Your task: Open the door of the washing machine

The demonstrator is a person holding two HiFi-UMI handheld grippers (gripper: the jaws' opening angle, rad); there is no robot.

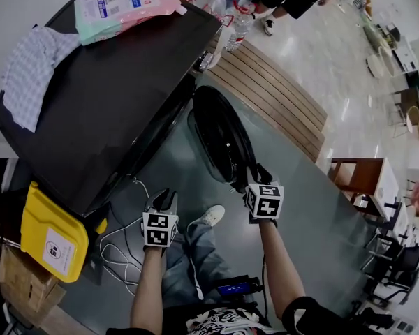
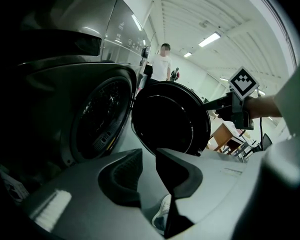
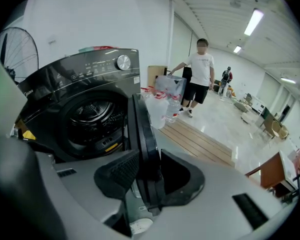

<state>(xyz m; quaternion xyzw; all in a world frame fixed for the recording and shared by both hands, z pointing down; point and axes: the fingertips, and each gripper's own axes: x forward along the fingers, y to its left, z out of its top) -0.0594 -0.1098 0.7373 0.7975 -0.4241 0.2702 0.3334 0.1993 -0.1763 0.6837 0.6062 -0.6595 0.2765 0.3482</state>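
Note:
The dark front-loading washing machine (image 1: 112, 96) stands at the left, and its round door (image 1: 220, 135) is swung out away from the front. My right gripper (image 1: 255, 179) is at the door's outer edge. In the right gripper view the door rim (image 3: 142, 129) stands edge-on between the pads, and the right gripper (image 3: 150, 166) is shut on it. The drum opening (image 3: 92, 119) is uncovered. My left gripper (image 1: 166, 197) hangs low in front of the machine, apart from the door. The left gripper (image 2: 149, 156) shows a gap with nothing in it; the door (image 2: 170, 119) lies beyond it.
On the machine's top lie a checked cloth (image 1: 31, 68) and a pink and green package (image 1: 122, 2). A yellow container (image 1: 52, 236) and loose cables (image 1: 122, 246) sit at its near side. Water bottles (image 1: 230, 19), a wooden platform (image 1: 272, 93) and a standing person (image 3: 200, 79) are beyond.

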